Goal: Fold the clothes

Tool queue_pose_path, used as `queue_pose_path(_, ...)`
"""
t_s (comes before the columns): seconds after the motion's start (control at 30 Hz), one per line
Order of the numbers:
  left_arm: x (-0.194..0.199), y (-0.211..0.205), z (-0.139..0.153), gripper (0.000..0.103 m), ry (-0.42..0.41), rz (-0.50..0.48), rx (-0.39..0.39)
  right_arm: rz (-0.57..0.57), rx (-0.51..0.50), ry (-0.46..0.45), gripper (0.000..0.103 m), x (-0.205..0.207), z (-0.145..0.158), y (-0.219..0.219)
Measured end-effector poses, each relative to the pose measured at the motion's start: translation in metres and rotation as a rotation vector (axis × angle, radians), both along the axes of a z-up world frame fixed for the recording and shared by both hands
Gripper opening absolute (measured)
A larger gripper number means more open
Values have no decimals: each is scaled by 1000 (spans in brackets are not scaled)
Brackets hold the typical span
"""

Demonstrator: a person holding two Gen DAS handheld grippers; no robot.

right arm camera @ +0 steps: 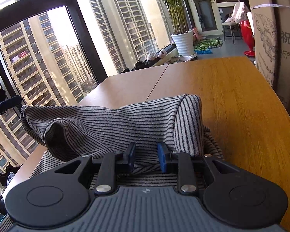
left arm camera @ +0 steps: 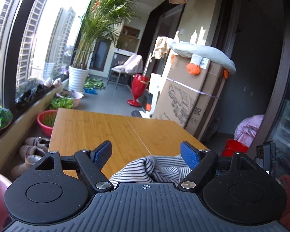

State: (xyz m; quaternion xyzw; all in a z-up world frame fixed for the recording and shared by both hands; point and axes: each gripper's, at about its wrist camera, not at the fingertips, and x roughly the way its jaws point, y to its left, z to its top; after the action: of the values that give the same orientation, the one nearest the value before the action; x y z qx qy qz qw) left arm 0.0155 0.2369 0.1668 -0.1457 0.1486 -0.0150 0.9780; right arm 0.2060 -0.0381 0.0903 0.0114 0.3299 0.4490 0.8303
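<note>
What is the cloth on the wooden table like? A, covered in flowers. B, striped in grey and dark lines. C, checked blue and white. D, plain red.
B: the garment heaped on the wooden table shows thin dark stripes on grey, and the left wrist view shows the same stripes below the left gripper.

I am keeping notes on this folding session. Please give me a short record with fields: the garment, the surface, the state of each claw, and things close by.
garment: striped cloth, bunched, partly lifted
surface: wooden table
left claw: open, nothing between its pads, above the cloth
right claw: narrow gap, a fold of cloth between its pads; a firm pinch cannot be confirmed
nearby: cardboard box beside the table, potted palm by the window
</note>
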Motion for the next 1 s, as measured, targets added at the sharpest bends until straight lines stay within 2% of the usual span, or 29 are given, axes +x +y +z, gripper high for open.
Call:
queue_pose_path(0.1,24,-20,-5,88,14,-85,21,-2,-9,-11,24,-1,0,1)
queue_pose_path(0.13,34,-26,-12,88,43,-97,29,-4,-12,-15,24,-2,-1,2)
queue_pose_path(0.27,53,-36,-44,87,145,-120,22,-9,-7,-6,24,-5,0,1)
queue_pose_path(0.37,53,-38,-64,83,189,-102,40,-9,-5,-4,24,-2,-1,2)
queue_pose_path(0.6,64,-28,-75,70,174,-69,101,-7,-26,-32,24,5,-1,16)
queue_pose_path(0.73,91,-20,-75,69,161,-57,189,-36,-29,-39,24,13,-2,25)
queue_pose_path(0.8,111,-14,-72,70,146,-27,267,-47,-30,-42,24,17,-2,28)
queue_pose_path(0.87,132,-5,-73,79,170,51,322,-51,-29,-41,24,19,-2,28)
queue_pose_path(0.9,141,3,-75,85,196,89,313,-54,-28,-41,24,20,-3,28)
queue_pose_path(0.93,147,13,-77,86,213,101,264,-57,-28,-41,24,21,-3,27)
queue_pose_path(1.0,146,34,-80,86,221,116,100,-61,-23,-35,24,23,-4,25)
